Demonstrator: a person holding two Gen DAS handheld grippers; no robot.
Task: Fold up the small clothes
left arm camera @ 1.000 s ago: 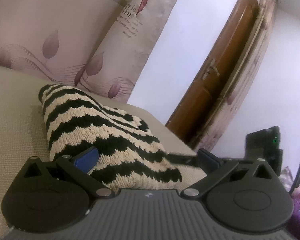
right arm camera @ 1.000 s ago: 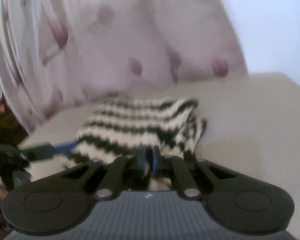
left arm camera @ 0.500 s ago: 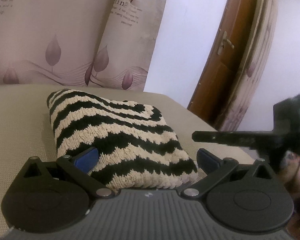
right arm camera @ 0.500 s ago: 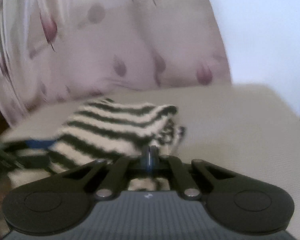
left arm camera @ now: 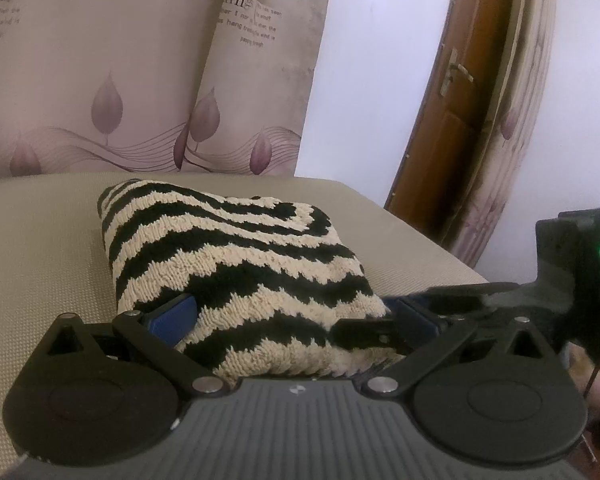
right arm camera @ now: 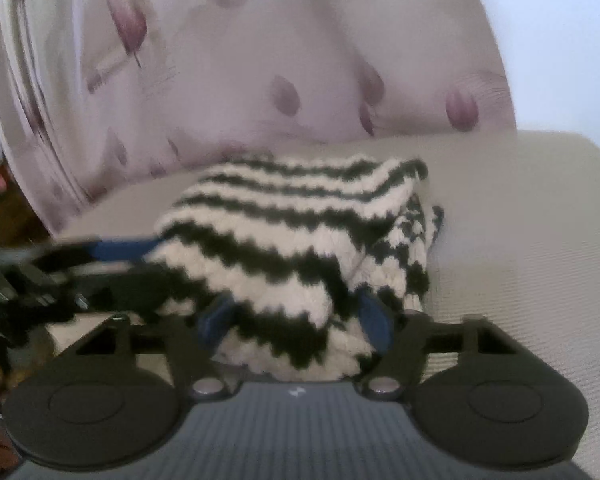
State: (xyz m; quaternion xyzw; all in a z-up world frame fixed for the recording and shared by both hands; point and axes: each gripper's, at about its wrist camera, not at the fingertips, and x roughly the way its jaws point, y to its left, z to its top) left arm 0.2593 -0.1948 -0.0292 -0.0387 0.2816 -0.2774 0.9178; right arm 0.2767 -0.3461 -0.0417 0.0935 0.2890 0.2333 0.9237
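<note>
Two tongs around one folded striped knit on the beige worktop.

The knit (left arm camera: 236, 264), black and cream in zigzag stripes, lies folded in a thick bundle on the worktop (left arm camera: 40, 248), in front of a curtain (left arm camera: 140, 80) with purple leaves. The left tongs (left arm camera: 292, 320) stand wide apart, and the near edge of the knit sits between their blue pads. The right tongs (right arm camera: 296, 316) are apart too, with a corner of the knit (right arm camera: 292, 240) between the pads; this view is blurred. A brown door (left arm camera: 460, 120) stands at the right.
</note>
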